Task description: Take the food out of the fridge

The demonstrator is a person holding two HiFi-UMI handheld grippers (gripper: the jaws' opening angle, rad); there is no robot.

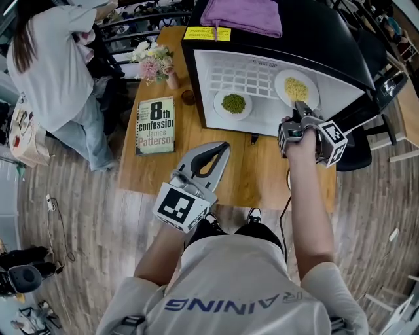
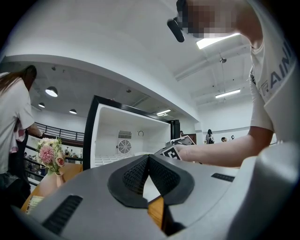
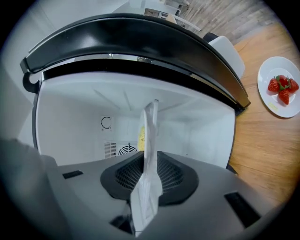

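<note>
The black mini fridge [image 1: 327,39] stands open on the wooden table [image 1: 262,173]. Inside lie a white plate [image 1: 220,109] of green food [image 1: 233,103] and a white plate [image 1: 280,81] of yellow food [image 1: 296,88]. My right gripper [image 1: 300,106] reaches into the fridge, rolled on its side. In the right gripper view, that plate's rim [image 3: 150,126] runs deep between the gripper's [image 3: 151,159] jaws. The pads lie close to both faces, with no squeeze showing. My left gripper [image 1: 221,148] hovers over the table before the fridge, shut and empty [image 2: 148,160].
A plate of strawberries [image 3: 280,86] sits on the table beside the fridge. A book [image 1: 156,125], a vase of flowers [image 1: 155,62] and a small brown object [image 1: 188,97] are left of the fridge. A purple cloth [image 1: 242,16] lies on top. A person [image 1: 52,72] stands at far left.
</note>
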